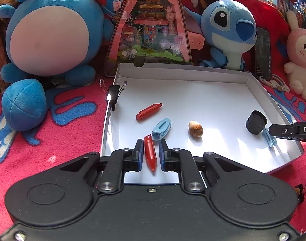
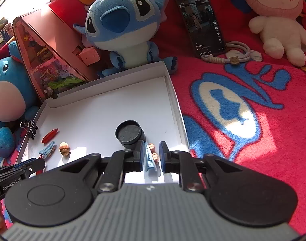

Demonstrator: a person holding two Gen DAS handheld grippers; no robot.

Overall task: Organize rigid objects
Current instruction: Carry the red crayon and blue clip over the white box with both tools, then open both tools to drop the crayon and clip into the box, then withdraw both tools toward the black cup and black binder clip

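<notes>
In the white box lid (image 1: 253, 80) already lie several small pieces, and the left gripper (image 1: 151, 154) stands released astride a red capsule (image 1: 150, 152) – the right gripper (image 2: 152, 156) likewise loose around a blue clip (image 2: 150, 160) – so sorting looks well advanced.

Glossy red plastic capsule (image 1: 150, 152); matt white cardboard tray (image 1: 193, 74).

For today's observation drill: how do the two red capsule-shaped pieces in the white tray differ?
The near red piece lies between the left gripper's fingers, pointing towards the camera; the far red piece lies free, crosswise, beside the binder clip. Both are red, tapered, and in the white tray.
</notes>
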